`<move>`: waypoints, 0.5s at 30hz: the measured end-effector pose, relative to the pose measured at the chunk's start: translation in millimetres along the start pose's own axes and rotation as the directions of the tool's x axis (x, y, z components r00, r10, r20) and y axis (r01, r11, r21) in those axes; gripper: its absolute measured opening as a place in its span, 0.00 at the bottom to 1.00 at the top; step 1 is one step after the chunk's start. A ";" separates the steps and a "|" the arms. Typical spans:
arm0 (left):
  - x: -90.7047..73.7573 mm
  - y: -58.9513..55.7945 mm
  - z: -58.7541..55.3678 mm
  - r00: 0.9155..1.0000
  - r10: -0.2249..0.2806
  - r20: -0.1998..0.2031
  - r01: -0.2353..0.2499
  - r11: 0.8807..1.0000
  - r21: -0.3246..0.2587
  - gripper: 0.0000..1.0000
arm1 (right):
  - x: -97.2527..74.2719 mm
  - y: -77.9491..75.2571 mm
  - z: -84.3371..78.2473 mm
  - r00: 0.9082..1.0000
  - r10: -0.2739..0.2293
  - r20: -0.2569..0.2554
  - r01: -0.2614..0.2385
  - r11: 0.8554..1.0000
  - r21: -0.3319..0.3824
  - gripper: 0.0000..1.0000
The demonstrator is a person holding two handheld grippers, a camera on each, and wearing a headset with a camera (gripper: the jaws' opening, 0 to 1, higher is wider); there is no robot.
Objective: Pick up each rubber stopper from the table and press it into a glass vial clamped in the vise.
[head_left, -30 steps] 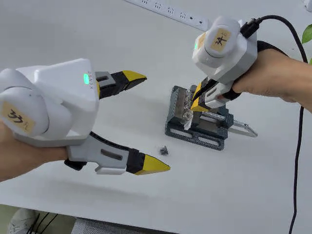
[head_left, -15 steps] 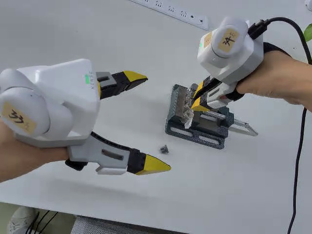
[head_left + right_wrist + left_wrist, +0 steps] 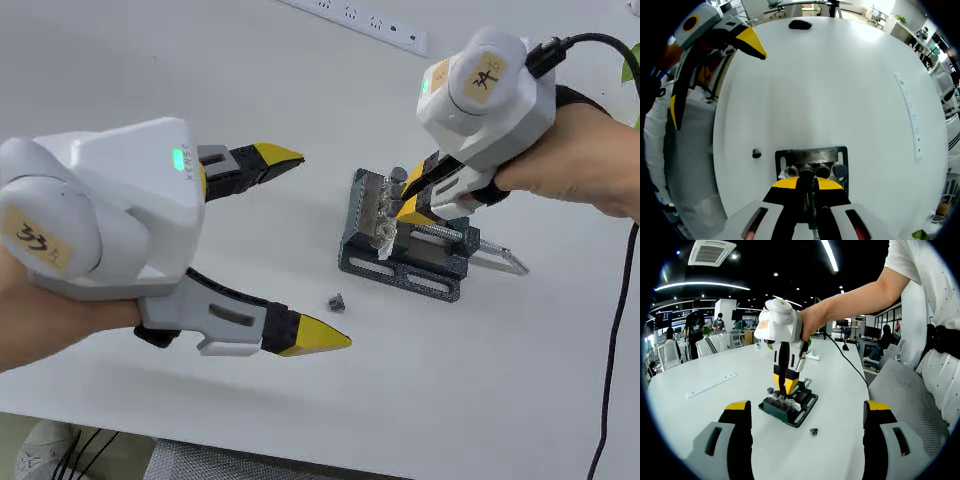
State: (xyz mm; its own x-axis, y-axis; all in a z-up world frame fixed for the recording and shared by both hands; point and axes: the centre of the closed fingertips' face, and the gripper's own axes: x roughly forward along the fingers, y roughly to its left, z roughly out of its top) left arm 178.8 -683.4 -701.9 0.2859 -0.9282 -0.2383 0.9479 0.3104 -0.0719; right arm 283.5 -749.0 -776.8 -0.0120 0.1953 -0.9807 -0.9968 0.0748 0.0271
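A dark vise (image 3: 400, 268) stands mid-table with glass vials (image 3: 383, 222) clamped in it; dark stoppers (image 3: 822, 171) sit in their tops. One loose rubber stopper (image 3: 336, 301) (image 3: 813, 431) (image 3: 756, 153) lies on the table just in front of the vise. My right gripper (image 3: 405, 200) (image 3: 785, 385) (image 3: 807, 184) hangs just over the vials, jaws shut, with nothing seen between the tips. My left gripper (image 3: 300, 250) (image 3: 807, 405) is wide open, to the left of the loose stopper and above the table, pointing at the vise.
A white power strip (image 3: 360, 25) (image 3: 710, 385) lies at the far edge. The vise's screw handle (image 3: 500, 262) sticks out to the right. A black cable (image 3: 615, 300) runs down the right side. The table's near edge is close below the left gripper.
The right gripper has lifted up and slightly right, off the vials in the vise. The left gripper and the loose stopper have stayed put.
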 end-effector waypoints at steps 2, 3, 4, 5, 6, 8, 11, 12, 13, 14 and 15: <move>1.3 -1.3 1.7 1.000 0.002 -0.002 -0.002 1.000 0.000 0.92 | -1.5 0.2 0.6 1.000 0.000 0.013 0.000 1.000 0.004 0.06; 2.0 -2.2 2.7 1.000 0.001 -0.002 -0.001 1.000 0.000 0.92 | -1.4 1.3 1.3 1.000 0.004 0.019 -0.004 1.000 0.007 0.06; 2.8 -3.1 4.0 1.000 0.001 -0.001 -0.001 1.000 0.001 0.92 | -1.4 1.8 1.9 1.000 0.007 0.023 -0.007 1.000 0.011 0.06; 3.2 -3.5 4.5 1.000 0.000 0.000 0.000 1.000 0.000 0.92 | -1.4 1.6 2.5 1.000 0.005 0.030 -0.006 1.000 0.014 0.06; 2.6 -2.8 3.4 1.000 -0.001 0.000 0.001 1.000 0.001 0.92 | -1.3 1.7 2.9 0.999 0.006 0.033 -0.006 1.000 0.016 0.05; 1.7 -1.6 0.9 1.000 -0.002 -0.001 0.002 1.000 -0.001 0.92 | 0.4 1.7 3.8 0.999 0.009 0.038 -0.010 1.000 0.015 0.04; 3.1 -3.5 2.7 1.000 -0.002 0.000 0.002 1.000 -0.002 0.92 | 2.9 0.5 3.0 0.999 0.012 0.035 -0.012 1.000 0.012 0.03; 4.2 -5.0 4.4 1.000 -0.002 0.000 0.002 1.000 -0.003 0.92 | 3.7 0.4 2.5 0.999 0.014 0.033 -0.015 1.000 0.015 0.02; 4.7 -5.7 5.0 1.000 -0.003 0.000 0.003 1.000 -0.002 0.92 | 3.7 0.8 2.3 0.999 0.015 0.032 -0.016 1.000 0.016 0.02; 5.4 -6.8 6.1 1.000 -0.003 -0.001 0.003 1.000 -0.002 0.91 | 3.9 0.7 1.8 0.999 0.015 0.030 -0.015 1.000 0.015 0.02; 5.3 -7.0 5.7 1.000 -0.004 -0.001 0.004 1.000 -0.003 0.91 | 4.8 -0.6 1.5 0.999 0.013 0.031 -0.013 1.000 0.014 0.02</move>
State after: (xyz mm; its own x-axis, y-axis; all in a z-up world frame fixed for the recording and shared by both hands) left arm 174.5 -691.7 -697.2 0.2821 -0.9291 -0.2392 0.9485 0.3076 -0.0761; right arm 284.1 -746.7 -781.2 -0.0222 0.2262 -0.9738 -0.9954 0.0861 0.0427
